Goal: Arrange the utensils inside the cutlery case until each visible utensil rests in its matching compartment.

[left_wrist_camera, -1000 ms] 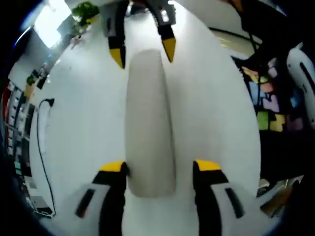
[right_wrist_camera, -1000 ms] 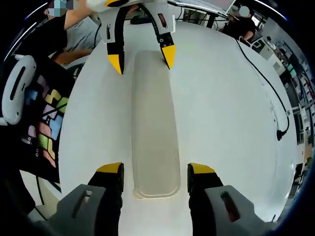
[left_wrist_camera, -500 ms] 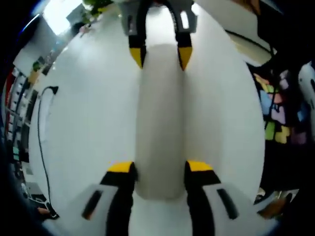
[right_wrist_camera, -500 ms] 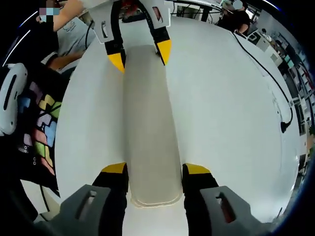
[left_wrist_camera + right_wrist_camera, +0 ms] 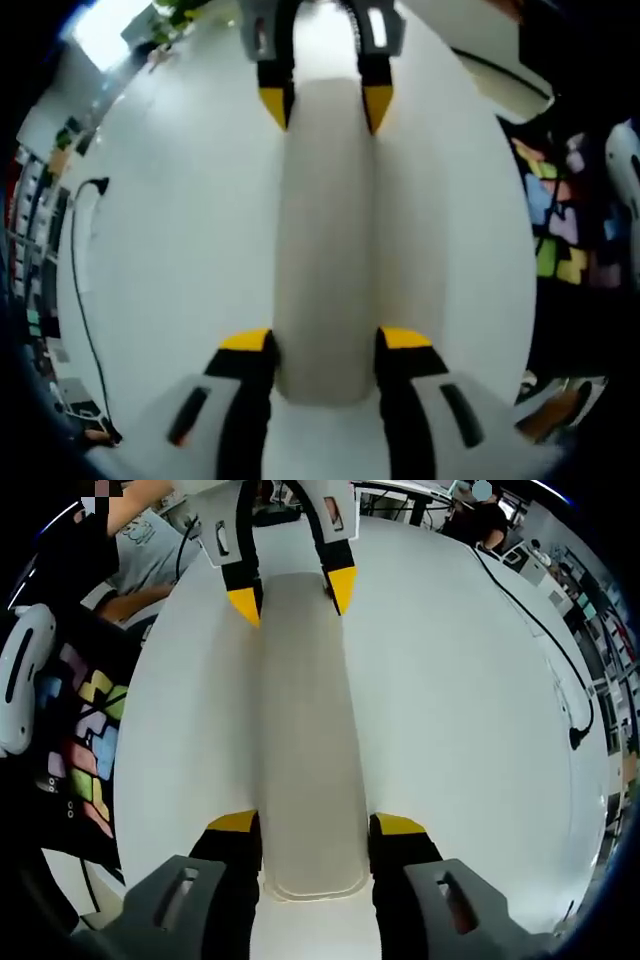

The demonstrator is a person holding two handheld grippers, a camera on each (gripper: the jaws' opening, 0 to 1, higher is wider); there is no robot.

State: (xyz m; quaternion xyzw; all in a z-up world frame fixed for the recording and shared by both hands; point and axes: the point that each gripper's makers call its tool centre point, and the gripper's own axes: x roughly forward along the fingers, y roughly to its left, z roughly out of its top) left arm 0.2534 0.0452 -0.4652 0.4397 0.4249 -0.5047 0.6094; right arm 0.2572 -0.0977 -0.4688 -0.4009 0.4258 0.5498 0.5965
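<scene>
The left gripper view is blurred, so the case (image 5: 328, 240) reads as a plain pale slab with no compartments or utensils to make out. In the right gripper view its lid (image 5: 305, 740) hides whatever lies inside.

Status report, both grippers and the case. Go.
Left gripper and right gripper each clamped on opposite ends of the cutlery case. Case closed, flat on the white table. No utensils seen. Nothing obstructing.

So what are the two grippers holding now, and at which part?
Both hold the long cutlery case: the left gripper grips one end, the right gripper the opposite end, jaws against its long sides.
</scene>
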